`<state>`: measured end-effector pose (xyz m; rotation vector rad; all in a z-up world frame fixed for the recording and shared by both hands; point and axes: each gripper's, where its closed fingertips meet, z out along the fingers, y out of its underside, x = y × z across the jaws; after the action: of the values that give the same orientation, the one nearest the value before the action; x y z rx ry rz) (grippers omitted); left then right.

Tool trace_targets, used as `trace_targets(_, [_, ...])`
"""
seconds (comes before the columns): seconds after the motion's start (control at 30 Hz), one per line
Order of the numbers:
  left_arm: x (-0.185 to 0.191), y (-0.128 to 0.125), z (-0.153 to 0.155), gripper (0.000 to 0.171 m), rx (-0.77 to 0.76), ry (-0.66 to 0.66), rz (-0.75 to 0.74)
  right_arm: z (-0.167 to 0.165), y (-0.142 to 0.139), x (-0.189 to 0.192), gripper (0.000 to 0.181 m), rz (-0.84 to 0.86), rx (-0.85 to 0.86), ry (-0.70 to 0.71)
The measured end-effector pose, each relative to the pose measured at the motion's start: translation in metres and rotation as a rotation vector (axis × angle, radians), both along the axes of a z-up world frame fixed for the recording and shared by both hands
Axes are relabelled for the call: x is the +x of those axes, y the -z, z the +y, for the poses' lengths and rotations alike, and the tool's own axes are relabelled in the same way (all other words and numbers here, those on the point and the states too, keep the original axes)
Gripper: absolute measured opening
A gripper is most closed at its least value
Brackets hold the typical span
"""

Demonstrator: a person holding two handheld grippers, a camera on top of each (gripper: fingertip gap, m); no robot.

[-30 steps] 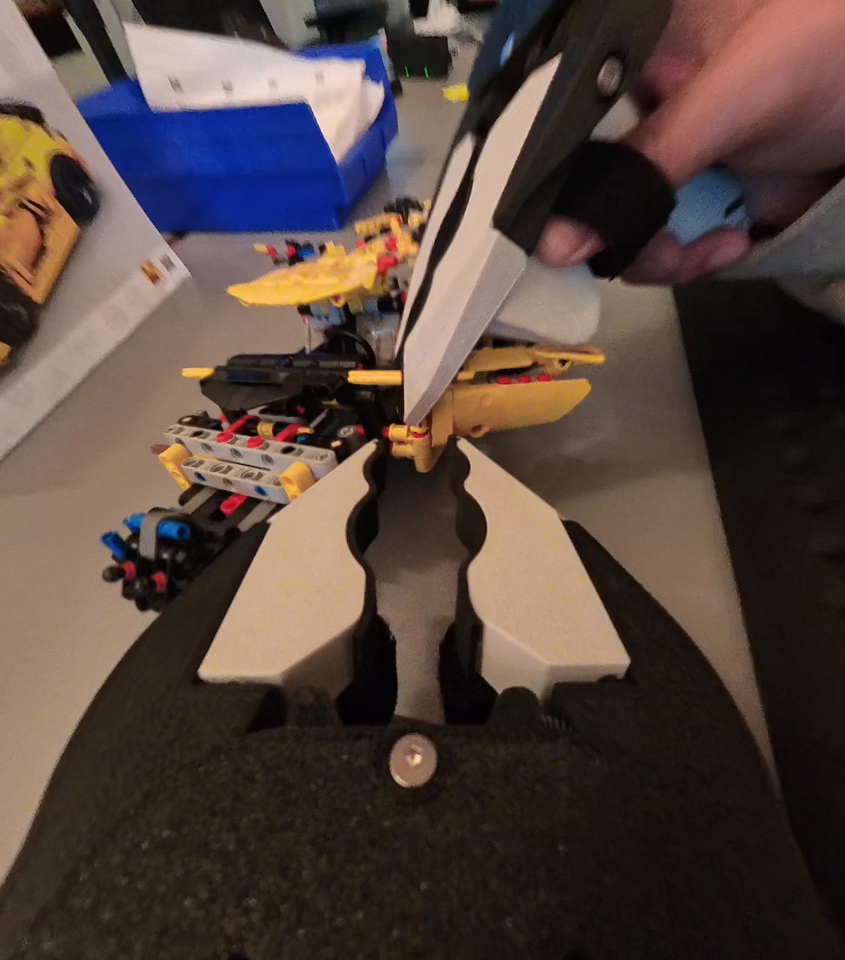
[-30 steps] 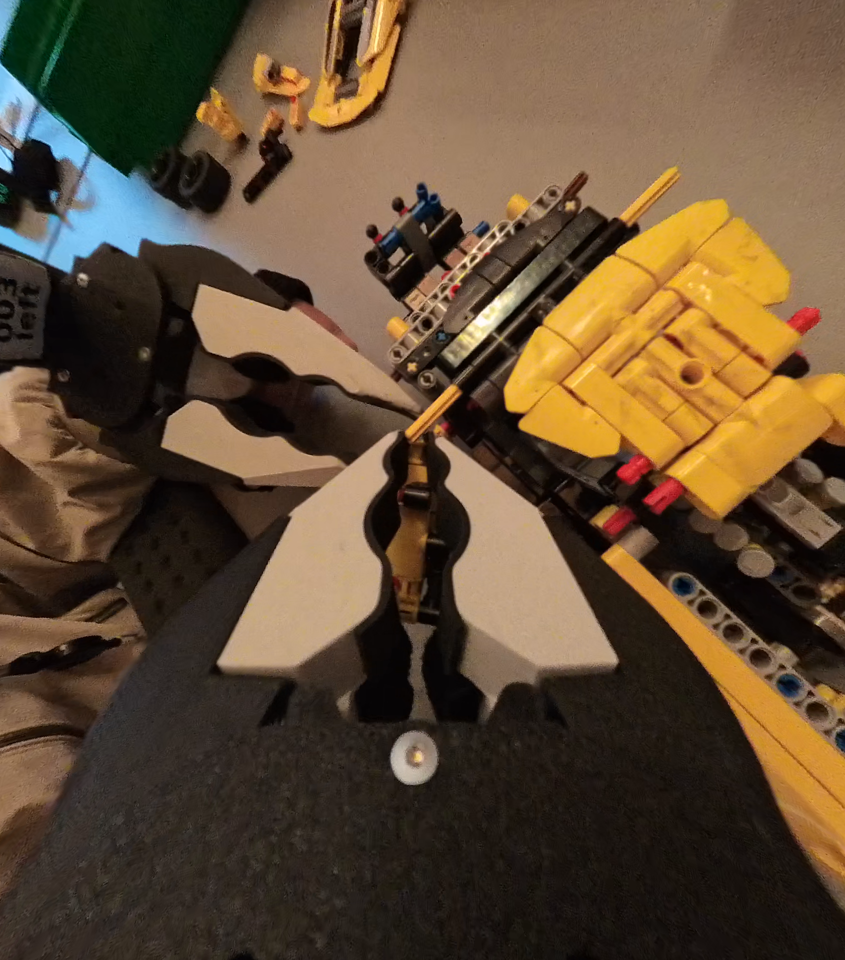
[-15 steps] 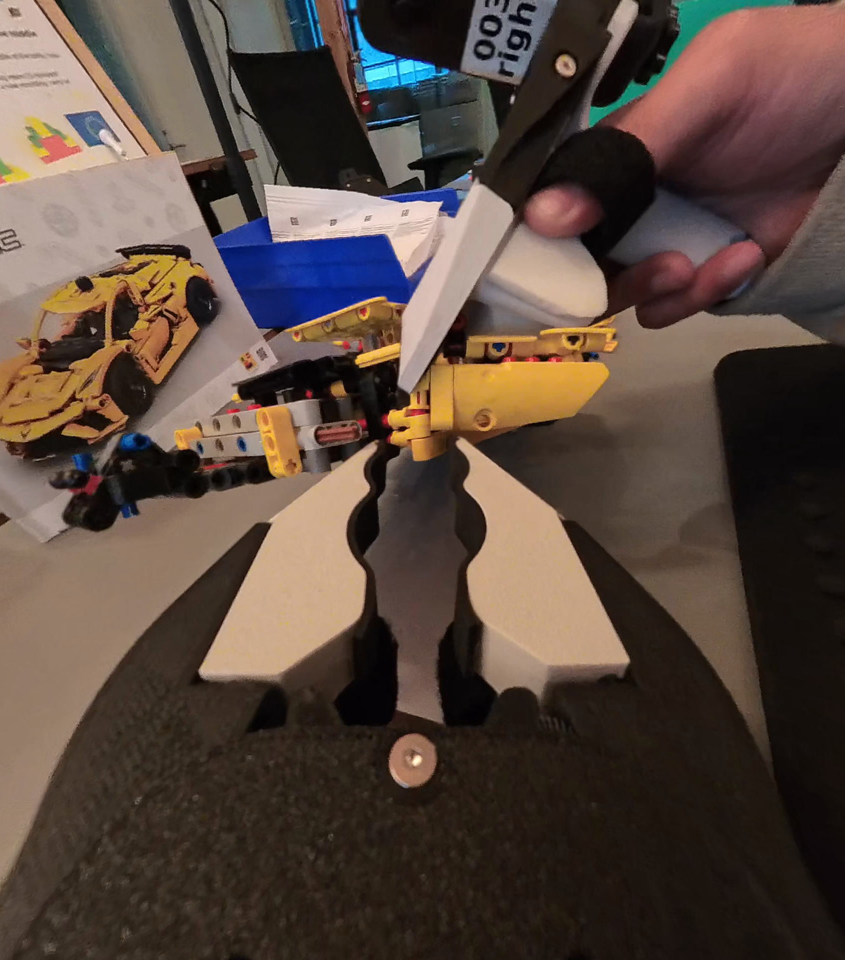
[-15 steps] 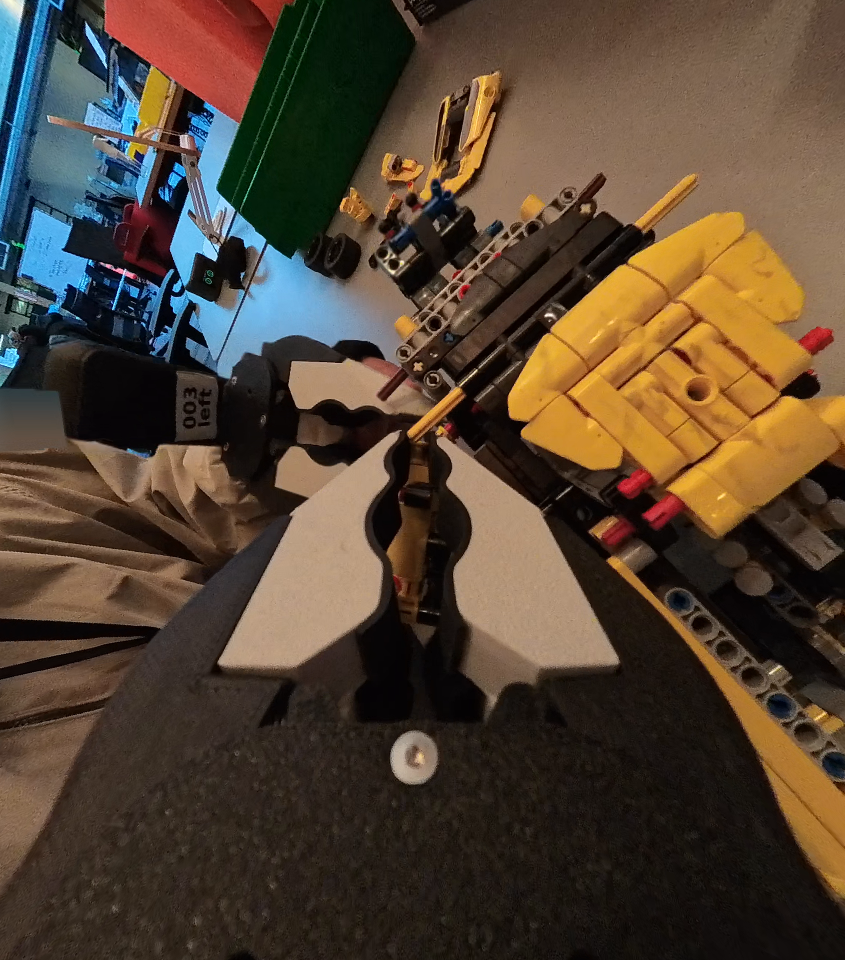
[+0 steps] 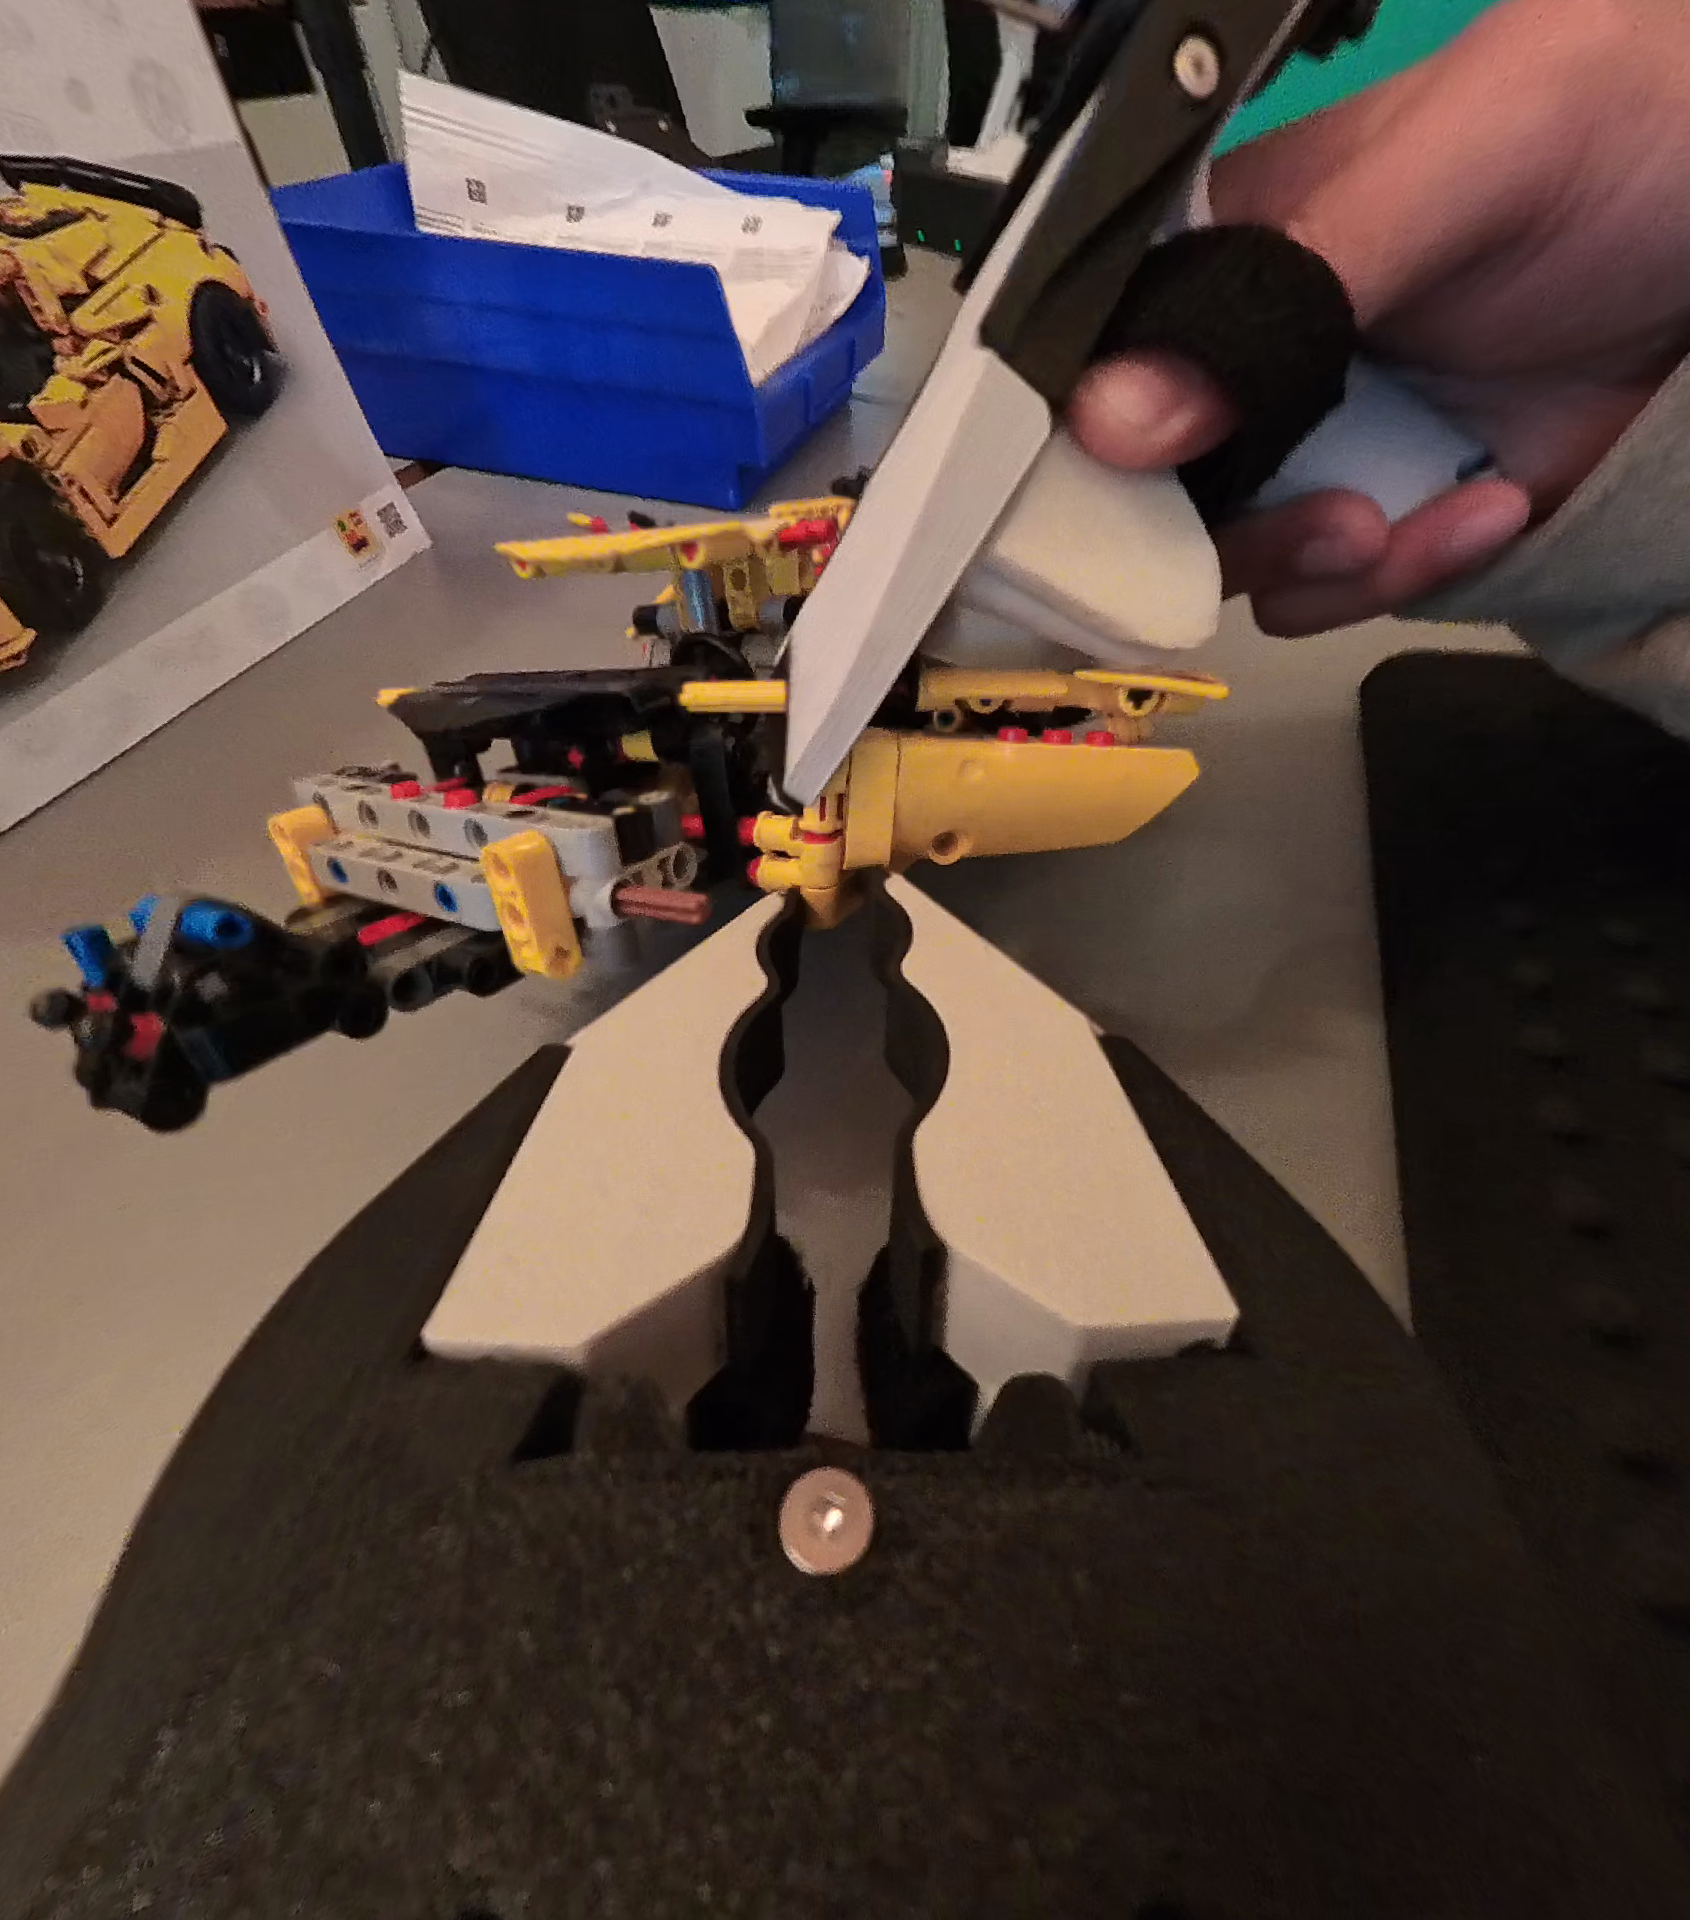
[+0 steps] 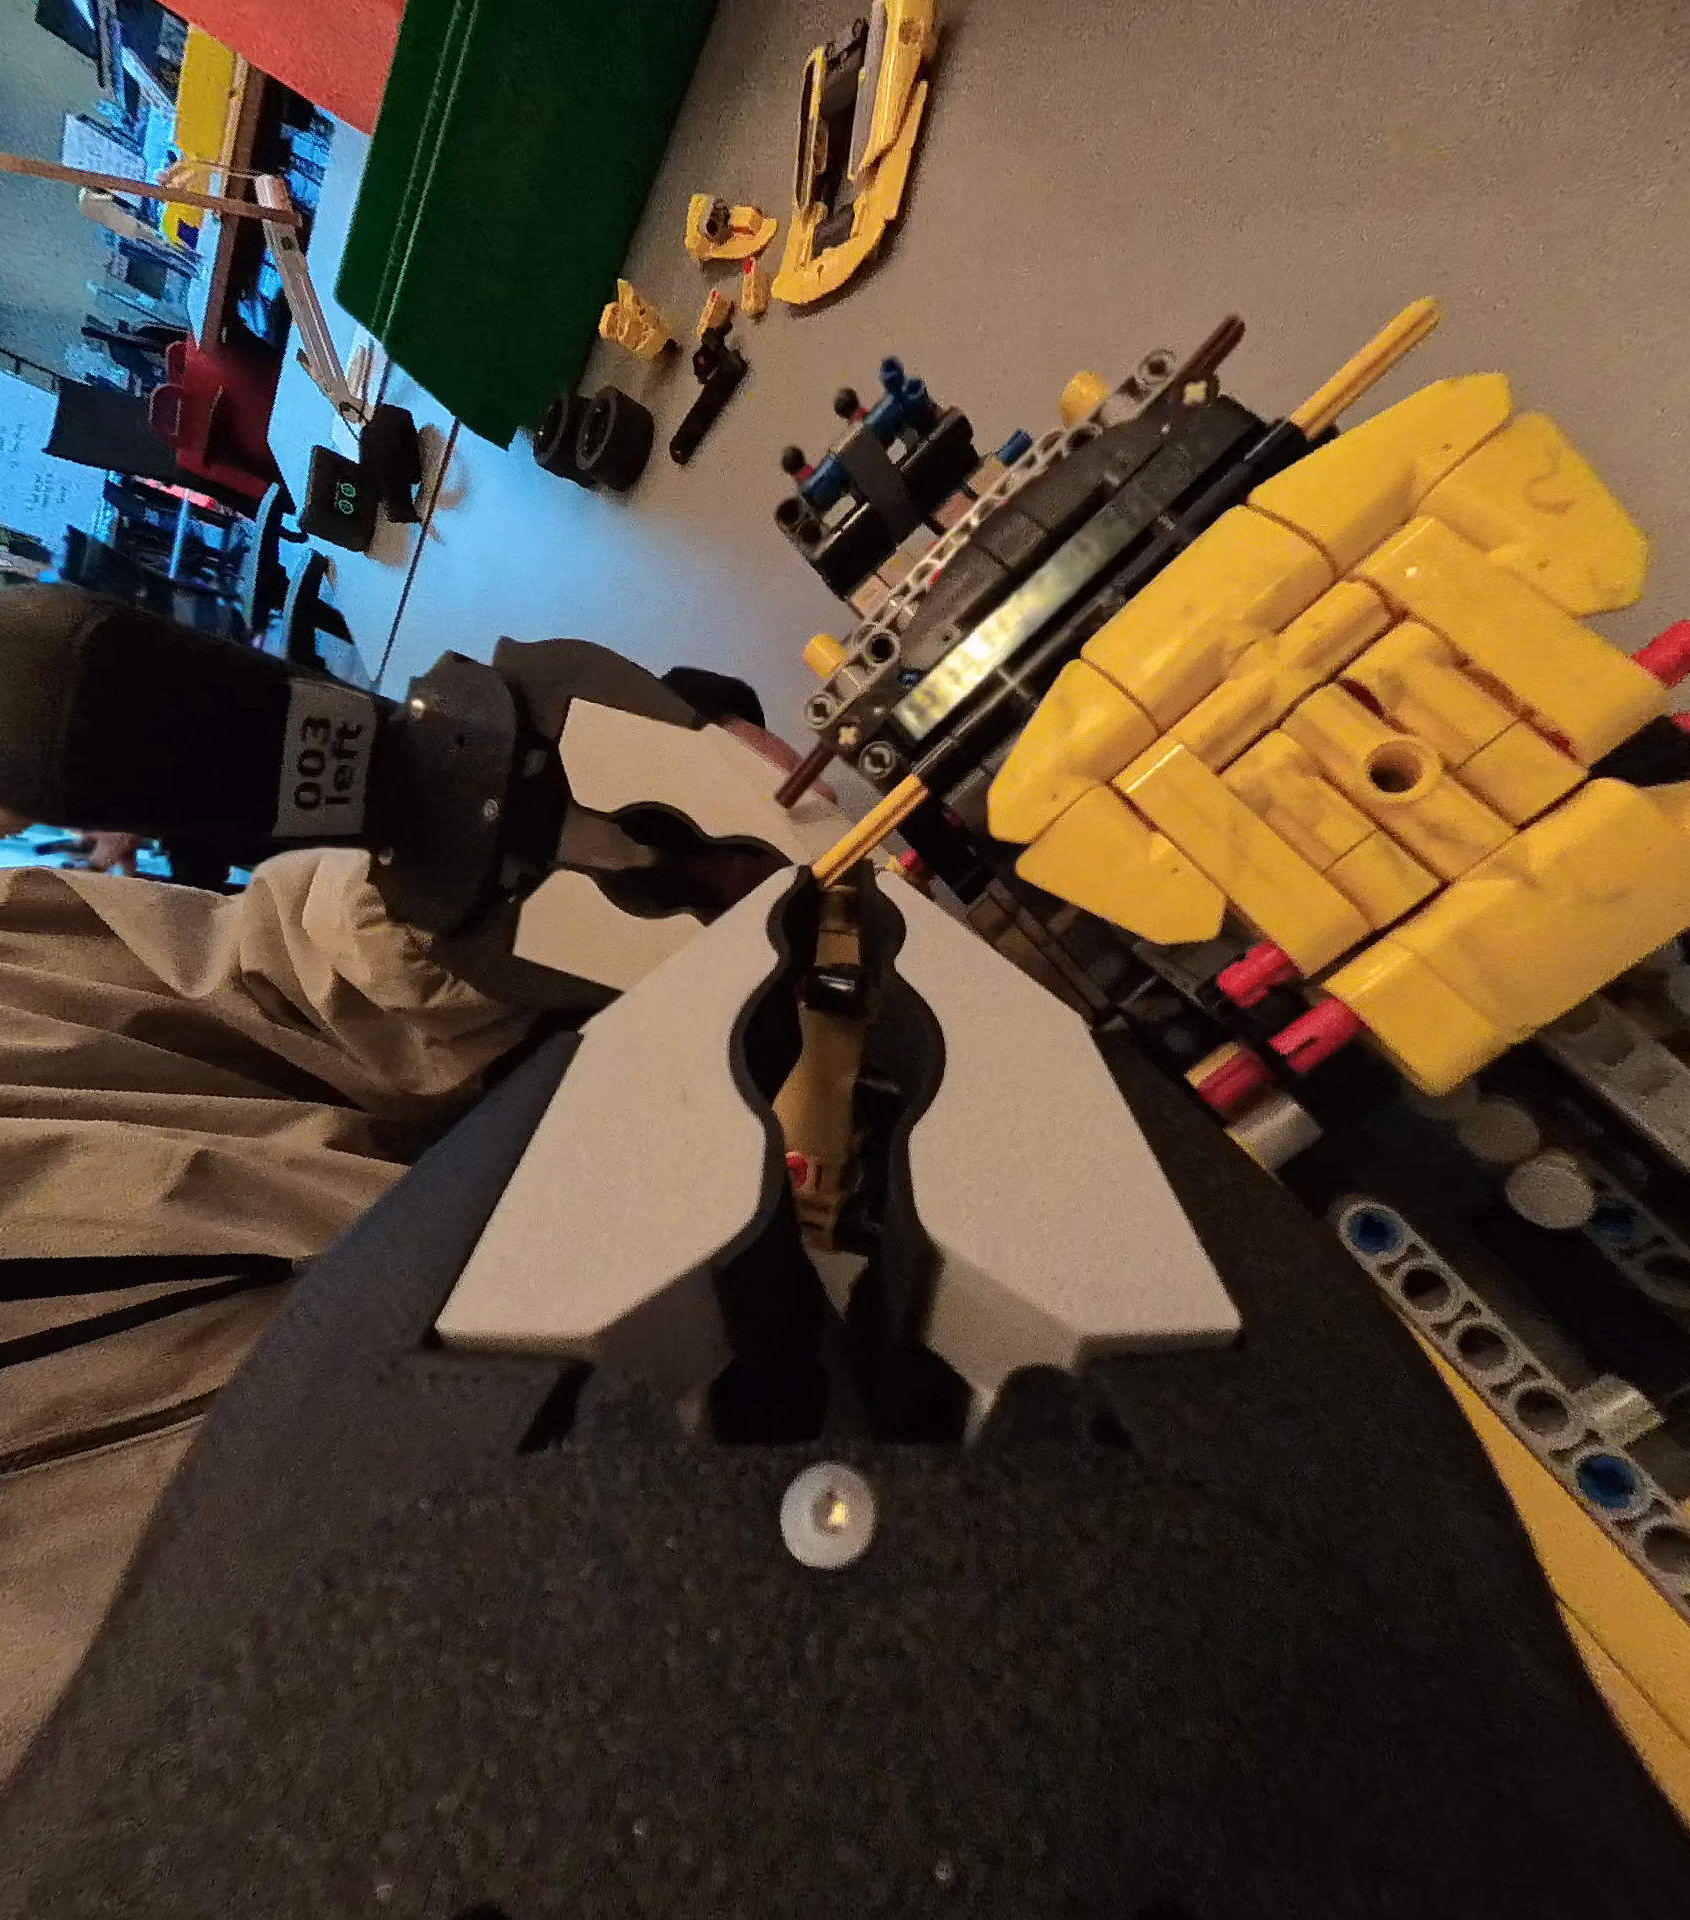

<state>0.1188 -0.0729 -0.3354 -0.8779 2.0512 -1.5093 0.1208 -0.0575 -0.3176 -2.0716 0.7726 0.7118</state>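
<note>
Right hand-held gripper (image 6: 836, 883) clamped on a yellow piece of the brick-built car model (image 5: 924, 800) lifted off the grey bench (image 5: 93, 1299); left hand-held gripper (image 5: 836, 914) tips nearly together, pinching the model's yellow lower corner; blue bin (image 5: 560, 343) behind.

Bin (image 5: 560, 343) behind model (image 5: 612, 790); booklet (image 5: 93, 416) to its left.

Toy car picture (image 5: 41, 395) cut off at left edge; model's (image 6: 1340, 748) right end cropped.
</note>
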Motion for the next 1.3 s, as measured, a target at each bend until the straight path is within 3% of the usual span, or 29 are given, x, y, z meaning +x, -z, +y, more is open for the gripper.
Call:
trace_targets(0.1, [0.002,0.012,-0.002,0.009,-0.009,0.044,0.074,-0.003,0.011,0.001,0.005,-0.033,-0.043,-0.018])
trace_targets(0.3, [0.005,0.029,-0.012,0.008,0.120,0.070,0.105,-0.017,0.017,0.005,0.004,-0.336,-0.354,-0.136])
trace_targets(0.4, [0.004,0.031,-0.014,0.007,0.140,0.076,0.100,-0.023,0.013,0.004,0.004,-0.345,-0.412,-0.172])
trace_targets(0.67, [-0.009,0.038,-0.013,0.007,0.150,0.119,0.153,-0.015,0.020,-0.006,0.004,-0.233,-0.353,-0.190])
trace_targets(0.97, [-0.009,0.047,-0.003,0.007,0.198,0.076,0.184,0.007,0.041,-0.001,0.004,-0.290,-0.363,-0.167])
trace_targets(1.1, [-0.009,0.066,0.000,0.008,0.324,0.056,0.223,0.006,0.056,-0.005,0.006,-0.320,-0.415,-0.217])
trace_targets(1.2, [-0.008,0.067,0.003,0.008,0.301,0.047,0.265,0.001,0.031,-0.008,0.023,-0.327,-0.290,-0.231])
trace_targets(1.3, [-0.009,0.067,0.004,0.008,0.274,0.051,0.295,-0.018,0.008,0.008,0.024,-0.389,-0.177,-0.151])
